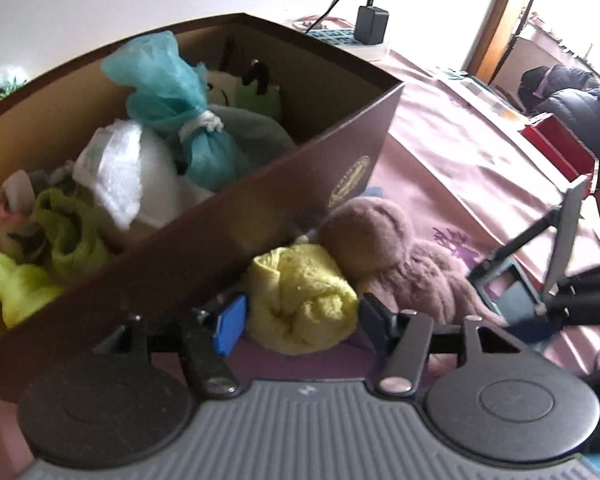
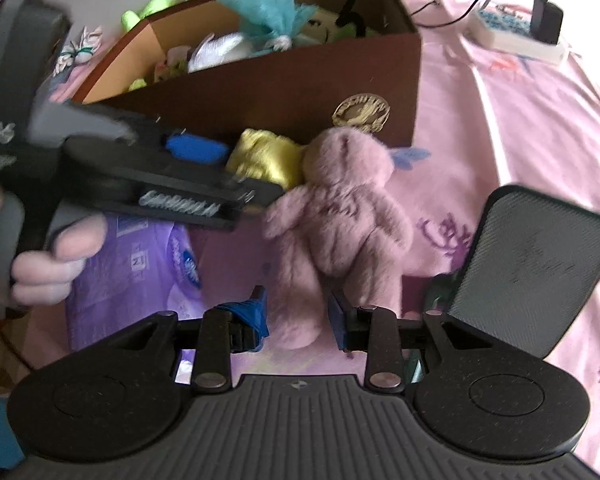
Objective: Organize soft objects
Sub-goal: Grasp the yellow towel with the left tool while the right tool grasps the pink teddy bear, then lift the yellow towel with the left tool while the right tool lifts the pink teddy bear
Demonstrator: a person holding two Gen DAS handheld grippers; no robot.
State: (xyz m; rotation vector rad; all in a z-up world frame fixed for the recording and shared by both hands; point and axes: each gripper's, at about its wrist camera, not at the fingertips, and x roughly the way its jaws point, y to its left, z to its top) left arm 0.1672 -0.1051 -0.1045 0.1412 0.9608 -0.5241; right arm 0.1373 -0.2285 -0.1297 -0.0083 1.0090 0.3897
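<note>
A brown cardboard box (image 1: 300,152) (image 2: 260,80) stands on the pink sheet and holds several soft things, among them a teal mesh pouch (image 1: 168,92), a white fluffy piece and green plush toys. In front of its wall lies a yellow knitted cloth (image 1: 300,296) (image 2: 264,156). My left gripper (image 1: 302,322) (image 2: 248,172) is shut on it, a pad pressing each side. A pink plush bunny (image 1: 380,240) (image 2: 340,200) lies flat beside the cloth. My right gripper (image 2: 300,320) is closed around one of its legs.
A person's hand (image 2: 48,272) holds the left gripper's handle. A purple packet (image 2: 140,280) lies on the sheet under it. A black charger (image 1: 372,24) (image 2: 546,20) sits in a white power strip past the box. A red box (image 1: 556,148) stands far right.
</note>
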